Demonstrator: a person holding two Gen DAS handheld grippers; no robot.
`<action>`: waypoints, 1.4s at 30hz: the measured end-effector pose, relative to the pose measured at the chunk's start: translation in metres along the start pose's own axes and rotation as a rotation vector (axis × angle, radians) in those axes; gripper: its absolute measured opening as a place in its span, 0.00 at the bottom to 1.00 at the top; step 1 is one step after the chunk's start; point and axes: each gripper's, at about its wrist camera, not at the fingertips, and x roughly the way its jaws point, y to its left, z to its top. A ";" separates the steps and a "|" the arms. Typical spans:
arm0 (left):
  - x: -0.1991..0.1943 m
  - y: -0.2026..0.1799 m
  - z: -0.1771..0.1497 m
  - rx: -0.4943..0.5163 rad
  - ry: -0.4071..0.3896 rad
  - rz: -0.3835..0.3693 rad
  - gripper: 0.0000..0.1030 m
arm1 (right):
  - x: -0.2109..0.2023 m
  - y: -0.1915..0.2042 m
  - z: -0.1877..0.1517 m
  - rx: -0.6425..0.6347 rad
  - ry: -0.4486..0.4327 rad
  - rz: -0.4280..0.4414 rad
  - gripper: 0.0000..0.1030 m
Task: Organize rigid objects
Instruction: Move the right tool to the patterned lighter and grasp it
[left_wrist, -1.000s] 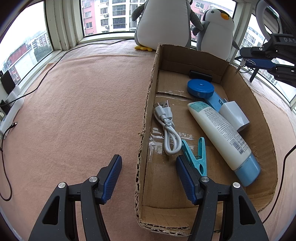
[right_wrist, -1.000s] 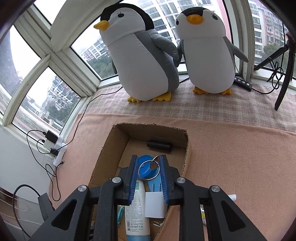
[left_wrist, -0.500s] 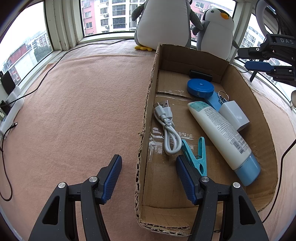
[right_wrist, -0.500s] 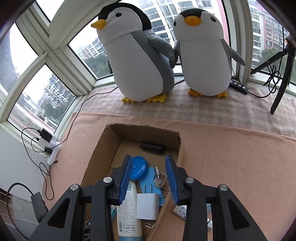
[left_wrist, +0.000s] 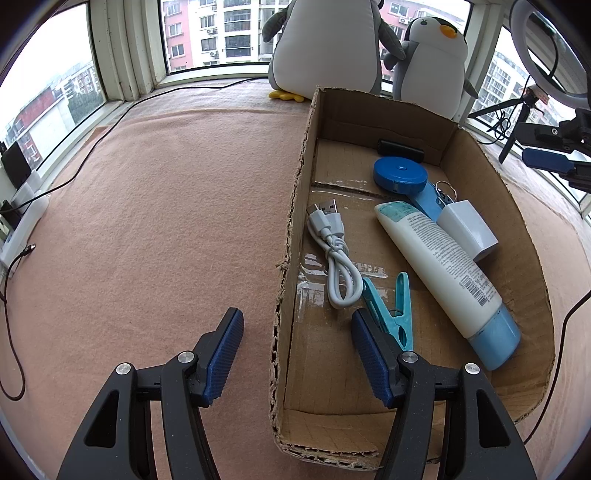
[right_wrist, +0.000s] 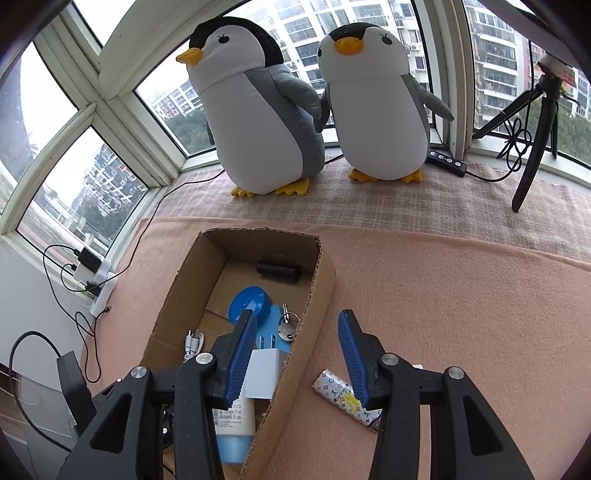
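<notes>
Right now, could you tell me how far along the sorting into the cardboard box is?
Mostly done: the cardboard box already holds the tube, white cable, clothespin, tape measure, charger and keys. Nothing is in hand; the left claw and right claw are open. Left: the patterned lighter outside the box.

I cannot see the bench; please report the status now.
Left gripper open, empty, astride box wall. Right gripper open, empty. Keys inside cardboard box. Patterned lighter outside box, unobstructed.
</notes>
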 end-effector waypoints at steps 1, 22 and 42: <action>0.000 0.000 0.000 0.000 0.000 0.000 0.64 | -0.002 -0.003 -0.003 -0.002 0.001 -0.008 0.47; 0.000 0.000 0.000 0.000 0.000 0.000 0.64 | 0.008 -0.021 -0.063 -0.191 0.135 -0.104 0.55; 0.000 -0.001 0.000 0.000 0.000 0.000 0.64 | 0.054 -0.015 -0.065 -0.292 0.237 -0.151 0.46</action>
